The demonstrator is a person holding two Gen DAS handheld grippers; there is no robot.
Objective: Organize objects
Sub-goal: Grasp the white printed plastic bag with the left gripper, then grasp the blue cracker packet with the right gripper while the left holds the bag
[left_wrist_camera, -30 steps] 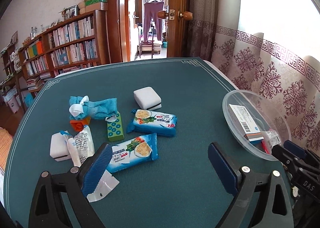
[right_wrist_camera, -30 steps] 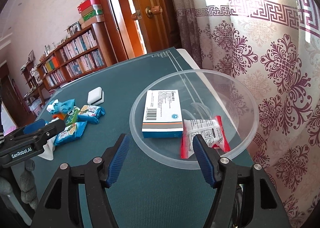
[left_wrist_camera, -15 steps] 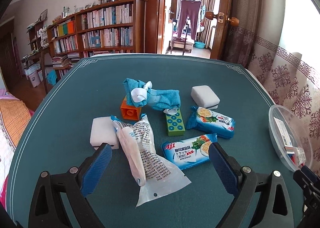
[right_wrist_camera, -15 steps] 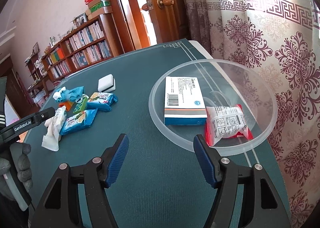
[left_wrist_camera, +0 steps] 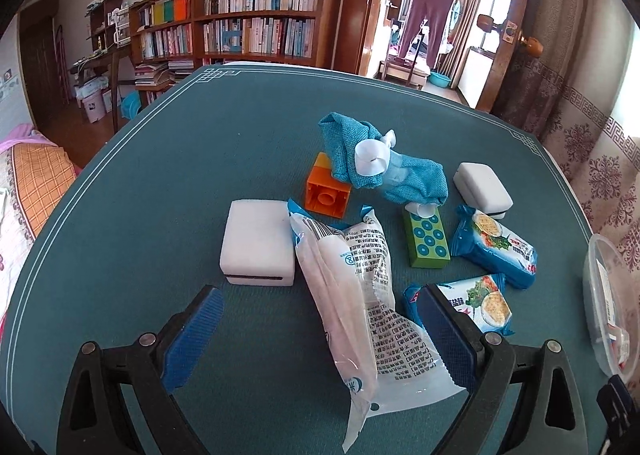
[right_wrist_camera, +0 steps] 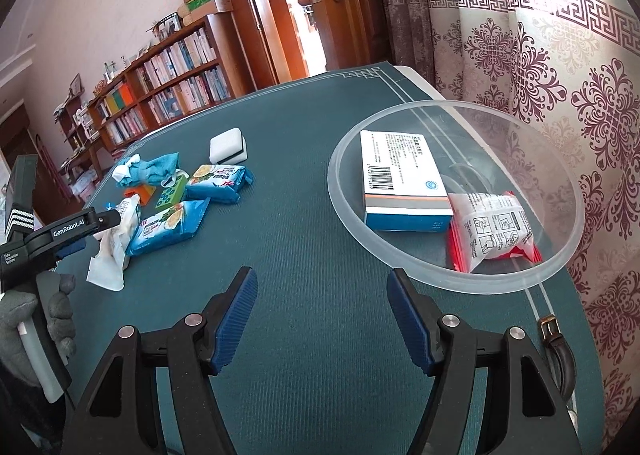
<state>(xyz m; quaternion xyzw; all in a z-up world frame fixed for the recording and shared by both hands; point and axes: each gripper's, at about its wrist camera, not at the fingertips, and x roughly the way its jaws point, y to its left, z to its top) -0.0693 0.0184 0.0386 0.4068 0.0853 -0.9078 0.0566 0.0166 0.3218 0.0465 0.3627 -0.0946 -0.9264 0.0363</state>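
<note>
My left gripper [left_wrist_camera: 320,319] is open and hangs low over the pile. A clear white printed packet [left_wrist_camera: 360,295] lies between its blue pads [left_wrist_camera: 196,331], which do not press on it. Around the packet lie a white sponge [left_wrist_camera: 258,243], an orange block [left_wrist_camera: 326,191], a blue cloth [left_wrist_camera: 384,171], a green dotted box [left_wrist_camera: 426,241], two blue cracker packs [left_wrist_camera: 496,251] and a second white sponge [left_wrist_camera: 482,189]. My right gripper [right_wrist_camera: 322,287] is open and empty, just short of the clear bowl [right_wrist_camera: 452,271]. The bowl holds a white-and-blue box [right_wrist_camera: 400,179] and a red-and-white packet [right_wrist_camera: 492,231].
Everything rests on a green table mat [right_wrist_camera: 304,143]. A patterned curtain [right_wrist_camera: 560,95] hangs close behind the bowl at the right edge. A gloved hand [right_wrist_camera: 40,319] holds the left gripper [right_wrist_camera: 100,231] at the pile. Bookshelves [left_wrist_camera: 248,27] and an open door [left_wrist_camera: 504,35] stand beyond the table.
The left gripper has swung from the bowl side over to the pile and sunk, so the clear packet now lies between its jaws. The right gripper has drawn back a little from the bowl.
</note>
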